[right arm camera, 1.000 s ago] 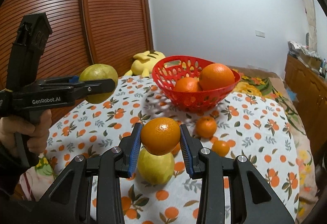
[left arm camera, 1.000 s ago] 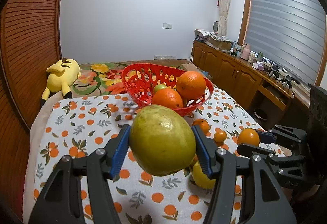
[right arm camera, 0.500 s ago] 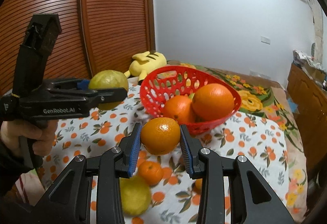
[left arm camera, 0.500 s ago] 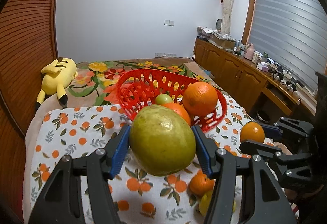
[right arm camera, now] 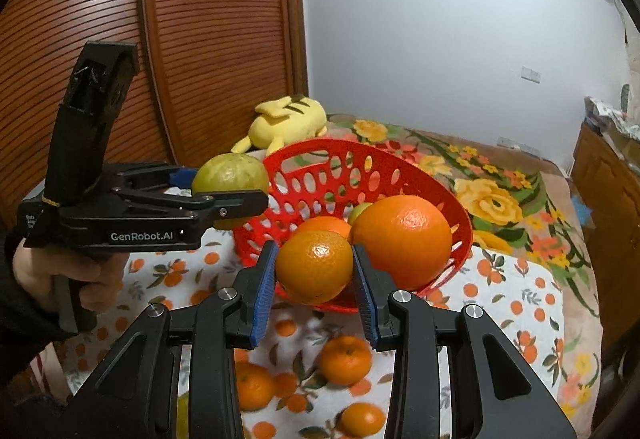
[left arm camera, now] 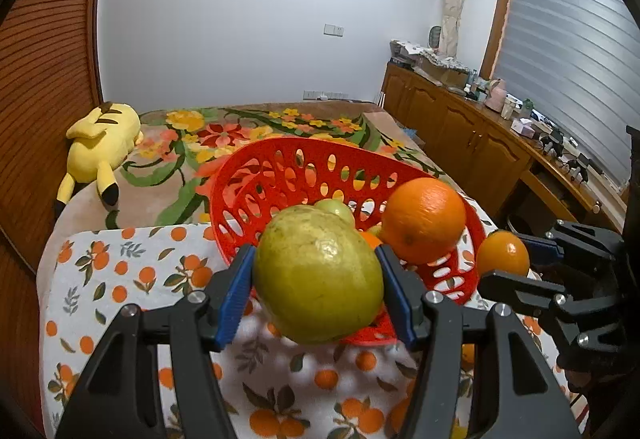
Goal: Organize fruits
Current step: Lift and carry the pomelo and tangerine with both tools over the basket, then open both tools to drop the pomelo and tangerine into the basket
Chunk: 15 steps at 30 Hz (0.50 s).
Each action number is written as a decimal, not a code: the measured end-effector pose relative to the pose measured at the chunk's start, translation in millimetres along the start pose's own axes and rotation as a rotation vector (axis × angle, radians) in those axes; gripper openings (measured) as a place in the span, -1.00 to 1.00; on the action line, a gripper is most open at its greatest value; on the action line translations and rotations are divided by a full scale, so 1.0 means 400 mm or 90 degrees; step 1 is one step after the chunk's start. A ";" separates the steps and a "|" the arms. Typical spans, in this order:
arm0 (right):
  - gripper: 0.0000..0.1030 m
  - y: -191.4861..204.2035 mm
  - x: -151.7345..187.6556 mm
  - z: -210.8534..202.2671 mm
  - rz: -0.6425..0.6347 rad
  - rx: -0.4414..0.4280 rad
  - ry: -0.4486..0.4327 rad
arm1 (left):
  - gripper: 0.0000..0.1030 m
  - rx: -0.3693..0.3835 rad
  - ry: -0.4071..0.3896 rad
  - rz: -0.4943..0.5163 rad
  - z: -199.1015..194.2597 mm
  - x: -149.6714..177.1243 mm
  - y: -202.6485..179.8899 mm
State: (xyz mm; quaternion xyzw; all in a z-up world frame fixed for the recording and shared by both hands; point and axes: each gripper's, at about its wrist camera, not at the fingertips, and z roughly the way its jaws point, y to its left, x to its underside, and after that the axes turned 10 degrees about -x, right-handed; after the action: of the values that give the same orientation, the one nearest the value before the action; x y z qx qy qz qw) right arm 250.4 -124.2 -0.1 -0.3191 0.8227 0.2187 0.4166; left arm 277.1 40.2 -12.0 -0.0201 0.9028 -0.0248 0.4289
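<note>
My left gripper (left arm camera: 316,275) is shut on a large yellow-green fruit (left arm camera: 318,273), held in the air at the near rim of the red perforated basket (left arm camera: 280,159). My right gripper (right arm camera: 314,269) is shut on a small orange (right arm camera: 315,266), also at the basket's (right arm camera: 320,159) near rim. Inside the basket lie a big orange (right arm camera: 402,239), a second orange (right arm camera: 324,225) and a small green fruit (left arm camera: 334,207). In the right wrist view the left gripper (right arm camera: 236,195) with its fruit (right arm camera: 230,175) shows at left, held by a hand (right arm camera: 72,275). The right gripper's orange (left arm camera: 503,254) shows at right in the left wrist view.
The table wears an orange-print cloth (left arm camera: 120,279). Several small oranges (right arm camera: 346,359) lie loose on it below the right gripper. A yellow plush toy (left arm camera: 100,147) rests on the floral bedspread (right arm camera: 500,191) behind. Wooden slatted doors (right arm camera: 200,39) stand left; a cabinet (left arm camera: 460,135) runs along the right.
Both grippers have carried their fruit forward to the basket, which now looms larger and closer. The loose fruit on the cloth has slid down and partly out of view.
</note>
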 end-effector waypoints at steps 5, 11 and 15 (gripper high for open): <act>-0.30 -0.018 0.001 0.034 0.002 -0.012 0.017 | 0.14 0.001 0.010 0.003 0.042 -0.016 0.000; -0.29 -0.025 0.013 0.066 0.003 -0.014 0.035 | 0.14 0.003 0.017 0.007 0.067 -0.015 -0.006; -0.28 -0.027 0.015 0.071 0.006 -0.011 0.039 | 0.14 -0.001 0.021 0.009 0.077 -0.015 -0.006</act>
State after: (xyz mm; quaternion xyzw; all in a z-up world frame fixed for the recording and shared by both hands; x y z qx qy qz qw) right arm 270.7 -116.2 -22.0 -0.3255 0.8345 0.2179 0.3876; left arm 304.7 37.3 -26.7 -0.0135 0.9100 -0.0216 0.4138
